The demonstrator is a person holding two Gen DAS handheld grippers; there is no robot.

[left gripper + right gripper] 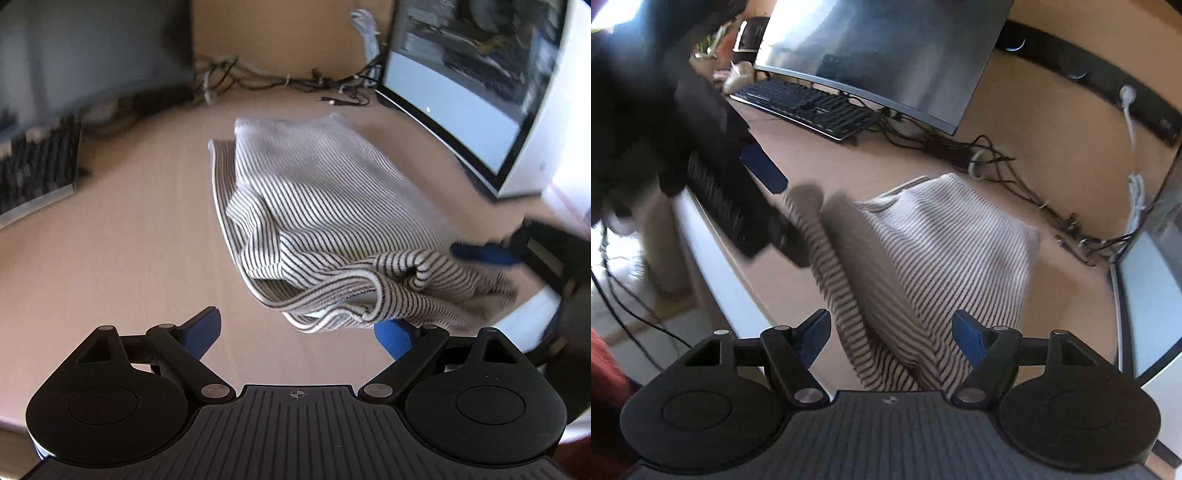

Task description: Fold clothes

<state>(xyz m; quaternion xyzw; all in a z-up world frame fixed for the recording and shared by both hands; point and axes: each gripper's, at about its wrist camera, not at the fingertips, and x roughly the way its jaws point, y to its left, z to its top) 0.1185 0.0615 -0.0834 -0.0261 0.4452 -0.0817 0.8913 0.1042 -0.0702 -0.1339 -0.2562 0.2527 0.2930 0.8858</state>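
Tan desk (110,258), striped garment (332,221) apparently between spread right gripper (890,332) fingers.

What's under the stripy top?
The striped top lies folded on the tan desk, so desk shows all around it. A white-edged lower layer peeks out at its left side. Whatever else is beneath the folds is covered.

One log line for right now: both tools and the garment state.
left tool: open, empty | right tool: open, over cloth | striped garment: partly folded, bunched on desk
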